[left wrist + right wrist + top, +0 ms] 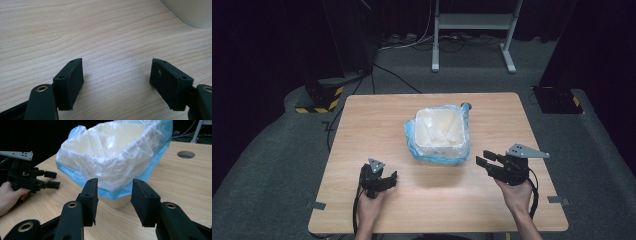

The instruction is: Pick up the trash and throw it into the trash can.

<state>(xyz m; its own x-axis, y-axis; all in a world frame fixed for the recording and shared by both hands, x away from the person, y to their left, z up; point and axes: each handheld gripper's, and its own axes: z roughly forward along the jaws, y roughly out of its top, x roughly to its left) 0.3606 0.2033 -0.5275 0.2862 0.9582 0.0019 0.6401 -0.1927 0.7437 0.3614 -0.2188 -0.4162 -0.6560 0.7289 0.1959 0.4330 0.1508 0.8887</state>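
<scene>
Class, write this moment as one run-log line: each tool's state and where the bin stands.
left tool: open, empty, over table | right tool: open, empty, beside bin | bin: bag-lined, mid-table, untouched

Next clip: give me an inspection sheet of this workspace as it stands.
Surface: wooden table, with a round hole near the bin.
Job's things: white bin lined with a blue bag, upright at mid-table.
Clutter: nothing seen.
Grippers: left hand-held gripper open over bare wood; right hand-held gripper open, pointing at the bin, nothing between its jaws.
Cables: black cable trailing from the left one.
Surroundings: grey floor, white stand behind.
</scene>
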